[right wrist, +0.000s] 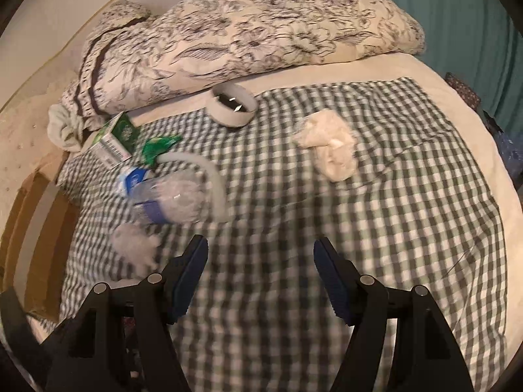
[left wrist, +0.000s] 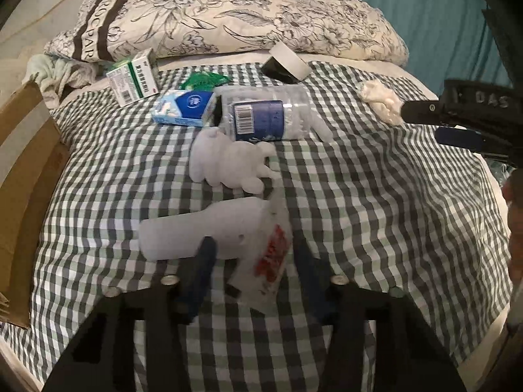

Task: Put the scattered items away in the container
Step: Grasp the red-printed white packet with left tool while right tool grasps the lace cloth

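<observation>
Left wrist view: the left claw point(left wrist: 251, 254) is partly drawn in around a clear plastic packet with red print point(left wrist: 273, 254), which lies between its 2 blue-padded fingers point(left wrist: 204, 261); whether the pads press on it cannot be told through the blur. A flat white plastic piece point(left wrist: 199, 228) lies under the left finger. Both rest on the green-and-white checked bed cover point(left wrist: 376, 212). Just beyond the packet lies a white plush toy point(left wrist: 228, 163); beyond that, a clear plastic bottle with a blue label point(left wrist: 261, 114) on its side, touching a blue-and-white carton point(left wrist: 184, 107). A green-and-white medicine box point(left wrist: 132, 80) stands beyond the carton. The brown cardboard box point(left wrist: 26, 170) sits at the bed's left edge, well left of the packet.

Right wrist view: the right claw point(right wrist: 261, 261) is spread wide over bare checked cover, nothing between its fingers. A crumpled white tissue point(right wrist: 330, 143) lies beyond it, and a white round dish point(right wrist: 233, 106) farther off, near the floral pillow point(right wrist: 261, 32).
</observation>
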Demonstrator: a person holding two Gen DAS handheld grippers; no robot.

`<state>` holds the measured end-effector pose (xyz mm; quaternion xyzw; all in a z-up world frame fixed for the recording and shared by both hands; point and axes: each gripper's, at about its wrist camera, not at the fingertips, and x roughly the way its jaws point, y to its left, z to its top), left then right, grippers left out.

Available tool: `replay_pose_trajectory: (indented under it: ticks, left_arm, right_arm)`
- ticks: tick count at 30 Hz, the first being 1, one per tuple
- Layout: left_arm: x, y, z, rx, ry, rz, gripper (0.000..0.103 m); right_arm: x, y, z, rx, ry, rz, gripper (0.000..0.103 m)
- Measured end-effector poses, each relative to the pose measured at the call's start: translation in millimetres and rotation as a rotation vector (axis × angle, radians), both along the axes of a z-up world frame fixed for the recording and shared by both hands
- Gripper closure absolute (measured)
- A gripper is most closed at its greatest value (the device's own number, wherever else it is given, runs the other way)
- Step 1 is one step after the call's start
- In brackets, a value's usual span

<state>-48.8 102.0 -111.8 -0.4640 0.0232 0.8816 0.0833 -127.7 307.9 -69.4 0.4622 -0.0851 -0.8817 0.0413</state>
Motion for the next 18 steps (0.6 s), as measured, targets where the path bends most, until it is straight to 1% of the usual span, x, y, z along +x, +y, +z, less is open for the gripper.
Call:
replay_pose_trajectory:
  ticks: [1,2,3,6,11,13,15,17,18]
  left_arm:
    - [0.3,-0.4,0.8,0.018,-0.001,-0.011,0.075]
    - [1.5,0.6,1.9,0.029,0.003,-0.024,0.089]
    - [3.0,3.4,2.7,0.02,0.009,-0.035,0.091]
    - [5.0,15.4,2.0,-0.032,0.018,-0.076,0.096]
    - [3.0,16.5,1.2,-0.032,0.013,-0.081,0.096]
    - [2.7,16.0,1.8,-0.032,0.013,-0.082,0.097]
    - [2.2,15.7,2.2,-0.034,0.014,-0.084,0.097]
    - [1.3,15.2,3.2,-0.031,0.013,-0.087,0.098]
    - [1.0,14.8,4.3,-0.029,0.015,-0.087,0.098]
  right_arm:
    - [-5.0,6.2,-1.6,0.007,0.0,-0.014,0.036]
    - [-9.9,11.3,-2.7,0.013,0.002,-0.028,0.036]
    - [-14.6,16.0,-3.5,0.019,0.004,-0.042,0.036]
    - [-36.2,30.3,-6.1,0.051,0.021,-0.073,0.036]
    - [-78.9,44.3,-19.2,0.098,0.014,-0.115,0.036]
    - [-93.4,47.2,-29.8,0.119,-0.005,-0.124,0.036]
    - [-108.7,50.2,-44.4,0.127,-0.045,-0.129,0.036]
    - [-116.8,52.9,-54.4,0.129,-0.081,-0.138,0.051]
    - [-119.4,53.3,-58.5,0.143,-0.105,-0.143,0.07]
